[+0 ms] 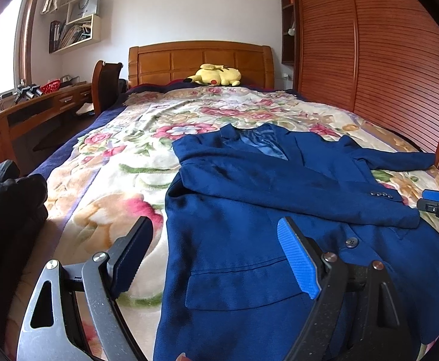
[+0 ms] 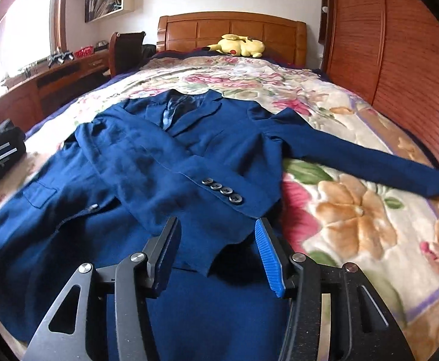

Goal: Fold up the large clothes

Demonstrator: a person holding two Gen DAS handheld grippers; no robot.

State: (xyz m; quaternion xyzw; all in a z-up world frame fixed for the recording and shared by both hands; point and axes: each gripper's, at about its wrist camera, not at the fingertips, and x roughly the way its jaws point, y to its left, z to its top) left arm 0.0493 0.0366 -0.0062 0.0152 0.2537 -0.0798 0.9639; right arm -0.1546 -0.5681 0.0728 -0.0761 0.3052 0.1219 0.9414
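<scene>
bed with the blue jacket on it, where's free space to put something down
Free: the floral blanket between the blue suit jacket and the yellow plush toy by the wooden headboard; also the strip left of the jacket, up to the black clothing pile. Crowded: the near right, where the jacket's outstretched sleeve lies close to the wooden slatted wardrobe.

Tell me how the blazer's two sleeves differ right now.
The folded sleeve lies crosswise over the blazer's front; the spread sleeve stretches out sideways onto the floral blanket. The folded sleeve's cuff shows four buttons; the spread sleeve's cuff shows none from here. The folded sleeve's cuff ends just ahead of the right hand-held gripper; the spread sleeve's reaches toward the wardrobe side. Both are the same blue fabric.
</scene>
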